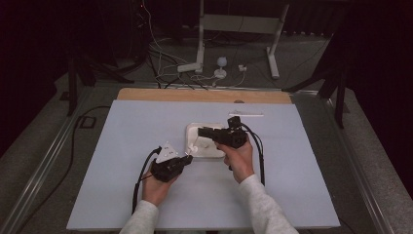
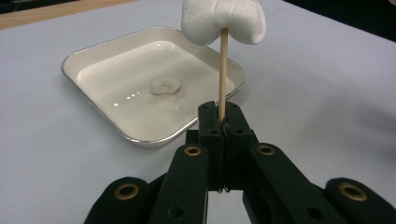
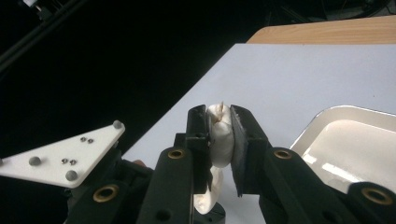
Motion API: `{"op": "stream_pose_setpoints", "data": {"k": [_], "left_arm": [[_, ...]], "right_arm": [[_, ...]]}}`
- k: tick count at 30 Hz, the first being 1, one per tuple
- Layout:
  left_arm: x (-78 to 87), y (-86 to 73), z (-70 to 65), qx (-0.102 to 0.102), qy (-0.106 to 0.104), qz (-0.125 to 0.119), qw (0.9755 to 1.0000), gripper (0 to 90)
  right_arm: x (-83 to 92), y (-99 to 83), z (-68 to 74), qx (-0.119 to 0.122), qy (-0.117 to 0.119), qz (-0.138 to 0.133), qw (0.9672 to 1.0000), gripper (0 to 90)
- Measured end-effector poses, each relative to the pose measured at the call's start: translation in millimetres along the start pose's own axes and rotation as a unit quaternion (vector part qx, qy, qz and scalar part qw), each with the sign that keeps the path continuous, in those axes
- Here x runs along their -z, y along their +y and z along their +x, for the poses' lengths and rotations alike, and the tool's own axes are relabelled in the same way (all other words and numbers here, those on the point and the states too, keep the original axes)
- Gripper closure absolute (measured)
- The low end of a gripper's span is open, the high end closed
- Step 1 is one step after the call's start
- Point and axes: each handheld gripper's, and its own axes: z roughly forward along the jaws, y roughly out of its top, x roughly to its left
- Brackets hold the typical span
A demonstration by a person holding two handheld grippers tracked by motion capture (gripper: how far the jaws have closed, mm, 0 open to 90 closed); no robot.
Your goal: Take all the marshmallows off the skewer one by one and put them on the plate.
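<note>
My left gripper [image 2: 223,116] is shut on the lower end of an upright wooden skewer [image 2: 223,70] that carries a white marshmallow [image 2: 223,21]. In the high view the left gripper [image 1: 187,157] sits at the white square tray's [image 1: 207,152] near left corner. My right gripper [image 3: 220,123] is shut on a second marshmallow [image 3: 220,140], with the skewer tip poking out of its top and another marshmallow [image 3: 205,198] just below. The right gripper [image 1: 200,131] hovers over the tray, pointing left. One more marshmallow [image 2: 164,86] lies in the tray [image 2: 93,51].
The tray stands mid-table on a pale blue mat [image 1: 122,146], with open mat on both sides. A thin white strip [image 1: 246,115] lies near the mat's far edge. Behind it runs the wooden table edge [image 1: 204,95], then cables and a stand on the floor.
</note>
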Motion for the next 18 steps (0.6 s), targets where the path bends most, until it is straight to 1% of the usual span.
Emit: {"op": "stream_pose_setpoints", "data": {"k": [4,8,11,13,15,17,18], "left_arm": [[0.6,-0.9,0.9,-0.002,0.003,0.003,1.0000,90.0],[0.5,-1.4,1.0,-0.007,0.009,0.008,0.9999,90.0],[0.2,-1.5,-0.2,-0.017,0.021,0.014,0.9995,90.0],[-0.6,-1.8,-1.4,-0.029,0.036,0.022,0.9987,90.0],[-1.2,-1.9,-2.1,-0.032,0.037,0.025,0.9985,90.0],[-1.0,-2.1,-2.3,-0.037,0.044,0.028,0.9980,90.0],[-0.3,-2.0,-1.6,-0.036,0.043,0.026,0.9981,90.0]], "right_arm": [[1.7,1.6,0.7,0.000,0.000,-0.010,1.0000,79.6],[1.9,2.4,-0.5,-0.005,-0.001,-0.016,0.9999,79.7],[2.1,2.4,-2.0,-0.009,-0.001,-0.021,0.9997,79.9],[2.7,2.7,-2.8,-0.013,-0.002,-0.024,0.9996,80.2],[3.1,2.9,-3.5,-0.015,-0.003,-0.026,0.9995,80.7],[3.7,3.1,-4.1,-0.016,-0.004,-0.029,0.9995,81.2],[4.0,3.2,-4.3,-0.016,-0.003,-0.029,0.9994,81.4]]}}
